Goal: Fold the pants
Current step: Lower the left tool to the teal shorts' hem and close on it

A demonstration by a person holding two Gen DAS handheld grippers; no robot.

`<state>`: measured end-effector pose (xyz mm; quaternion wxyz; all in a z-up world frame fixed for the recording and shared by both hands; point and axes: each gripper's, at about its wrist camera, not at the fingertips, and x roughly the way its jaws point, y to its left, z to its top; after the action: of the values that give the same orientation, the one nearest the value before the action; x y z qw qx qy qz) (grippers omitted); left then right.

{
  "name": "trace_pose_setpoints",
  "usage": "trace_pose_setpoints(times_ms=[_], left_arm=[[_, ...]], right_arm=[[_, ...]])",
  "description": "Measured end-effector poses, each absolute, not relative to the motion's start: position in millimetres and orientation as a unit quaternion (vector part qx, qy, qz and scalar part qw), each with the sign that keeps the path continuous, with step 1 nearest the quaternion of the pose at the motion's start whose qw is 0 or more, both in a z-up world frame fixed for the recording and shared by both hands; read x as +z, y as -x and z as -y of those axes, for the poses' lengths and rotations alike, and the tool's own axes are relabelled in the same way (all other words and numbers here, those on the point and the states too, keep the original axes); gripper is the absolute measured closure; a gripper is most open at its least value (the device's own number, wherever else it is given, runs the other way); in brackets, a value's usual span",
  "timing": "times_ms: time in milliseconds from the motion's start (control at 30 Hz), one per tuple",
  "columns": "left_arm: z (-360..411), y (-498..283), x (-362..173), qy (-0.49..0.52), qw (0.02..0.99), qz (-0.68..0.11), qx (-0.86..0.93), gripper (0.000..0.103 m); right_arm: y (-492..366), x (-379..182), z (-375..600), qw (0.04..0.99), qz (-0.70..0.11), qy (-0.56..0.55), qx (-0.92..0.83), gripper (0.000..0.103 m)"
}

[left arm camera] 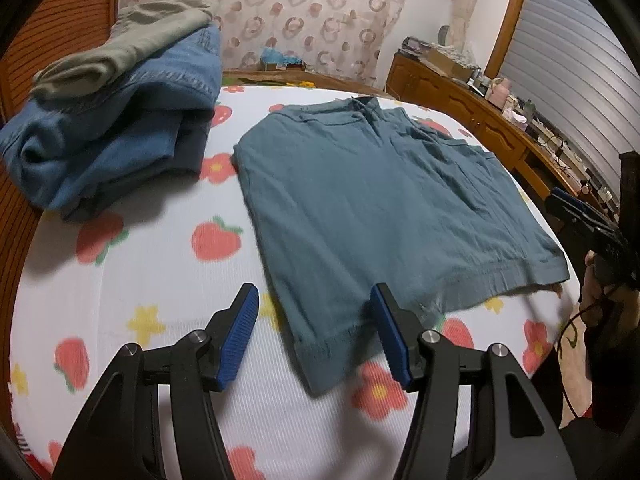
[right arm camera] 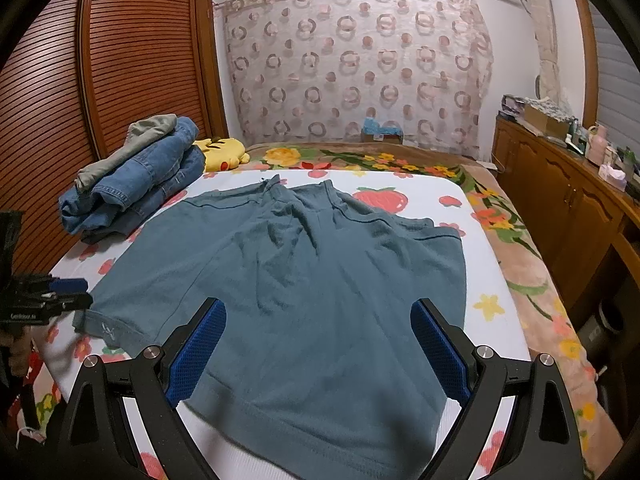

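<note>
Teal short pants (left arm camera: 376, 200) lie spread flat on the flowered white sheet (left arm camera: 168, 280), waistband at the far end. My left gripper (left arm camera: 314, 296) hovers open just above the near left hem corner; the cloth lies between the blue pads without being pinched. From the right wrist view the same pants (right arm camera: 304, 280) fill the middle, and my right gripper (right arm camera: 318, 308) stands open over the near right leg hem, nothing gripped. The left gripper (right arm camera: 60, 296) shows at the left edge by the other leg's hem. The right gripper (left arm camera: 576, 208) appears at the right edge.
A stack of folded jeans (left arm camera: 112, 140) topped by a grey-green garment (left arm camera: 120, 48) sits at the bed's far left. A yellow plush (right arm camera: 224, 152) lies behind it. A cluttered wooden cabinet (right arm camera: 560, 200) runs along the right; slatted wardrobe doors (right arm camera: 100, 60) stand left.
</note>
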<state>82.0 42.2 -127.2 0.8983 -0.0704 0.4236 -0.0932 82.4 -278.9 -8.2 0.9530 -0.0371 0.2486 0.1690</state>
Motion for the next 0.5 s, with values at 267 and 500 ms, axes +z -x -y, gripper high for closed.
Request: trace_pose_setpoints(times_ms=[267,500], left_arm=[[-37.0,-72.9,-126.8,0.079,0.896,-0.424,-0.104,0.057],[-24.4,-79.9,-120.1,0.073,0.897,-0.419,-0.121,0.094]], right_arm=[[-78.5,-7.2,287.6,0.952,-0.253,0.028,0.170,0.009],[-74.8,-13.6,299.8,0.949,-0.272,0.018,0.156,0.009]])
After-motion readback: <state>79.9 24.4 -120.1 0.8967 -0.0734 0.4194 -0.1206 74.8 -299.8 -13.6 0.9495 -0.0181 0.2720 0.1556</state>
